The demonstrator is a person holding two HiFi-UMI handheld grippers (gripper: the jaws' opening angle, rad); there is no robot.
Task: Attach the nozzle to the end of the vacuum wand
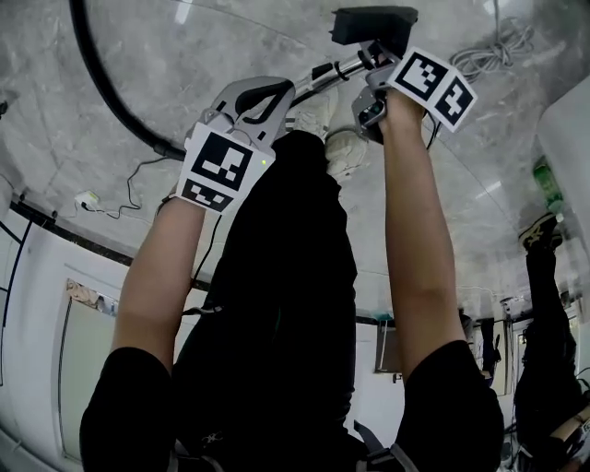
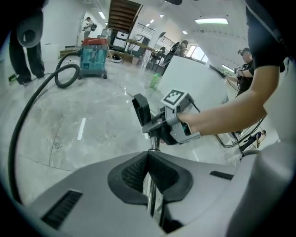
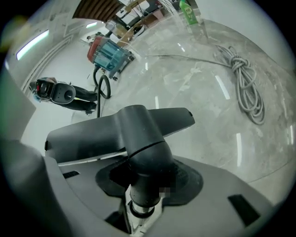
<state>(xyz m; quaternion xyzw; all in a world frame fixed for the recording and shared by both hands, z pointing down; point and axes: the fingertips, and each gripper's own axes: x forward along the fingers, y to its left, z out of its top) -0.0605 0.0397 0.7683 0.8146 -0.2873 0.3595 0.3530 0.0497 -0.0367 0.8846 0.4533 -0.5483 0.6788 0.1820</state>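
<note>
In the head view the silver vacuum wand (image 1: 324, 72) runs between my two grippers above the floor. My left gripper (image 1: 253, 101) is shut on the wand (image 2: 154, 144), whose tube passes between the dark pads. The black nozzle (image 1: 373, 23) sits at the wand's far end. My right gripper (image 1: 373, 88) is shut on the nozzle's round neck (image 3: 145, 166), with the wide flat head (image 3: 134, 125) just beyond the jaws. A pale collar of the wand's end (image 3: 138, 210) shows under the neck. The left gripper view shows the right gripper (image 2: 166, 126) and the nozzle (image 2: 141, 109) ahead.
A thick black hose (image 1: 111, 83) curves over the marble floor to a teal vacuum body (image 2: 94, 58). A coiled grey cable (image 3: 245, 88) lies at the right, a green bottle (image 1: 546, 184) by a white cabinet. Another person (image 1: 544, 369) stands at the right.
</note>
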